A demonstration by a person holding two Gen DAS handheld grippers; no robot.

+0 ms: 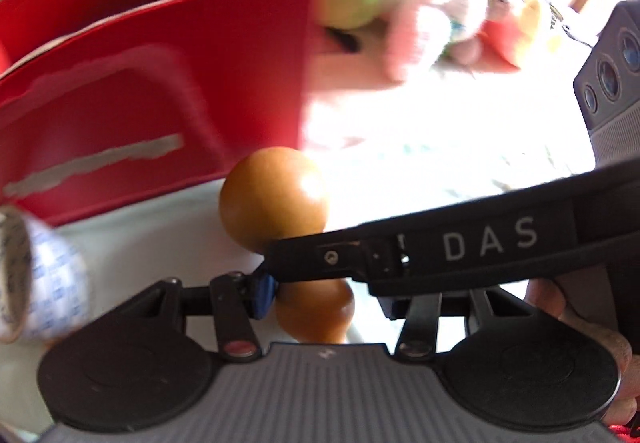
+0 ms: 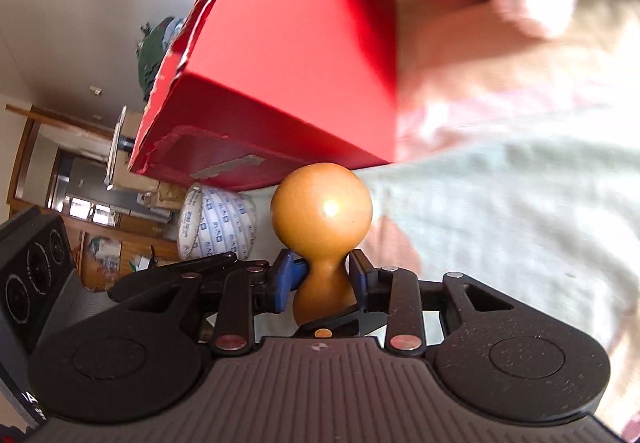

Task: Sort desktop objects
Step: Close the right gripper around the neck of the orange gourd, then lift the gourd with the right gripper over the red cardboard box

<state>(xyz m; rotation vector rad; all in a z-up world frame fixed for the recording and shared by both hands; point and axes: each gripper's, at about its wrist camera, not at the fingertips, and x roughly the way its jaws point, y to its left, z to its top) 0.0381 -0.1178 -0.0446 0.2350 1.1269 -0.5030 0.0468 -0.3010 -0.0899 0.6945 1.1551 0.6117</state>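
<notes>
**Gourd pinched at its waist beside the red box**

The right gripper (image 2: 328, 277) holds the orange gourd (image 2: 322, 219) by its narrow waist, 2 blue pads (image 2: 289, 275) pressed against either side, bulb pointing forward. Just past the bulb stands the red box (image 2: 288, 55) on the pale cloth (image 2: 500, 223). A tape roll (image 2: 218, 225) lies beside the box. The left gripper (image 1: 276, 291) reaches the same gourd (image 1: 274, 195); the other gripper's arm hides 1 finger, so whether it grips cannot be told.
</notes>
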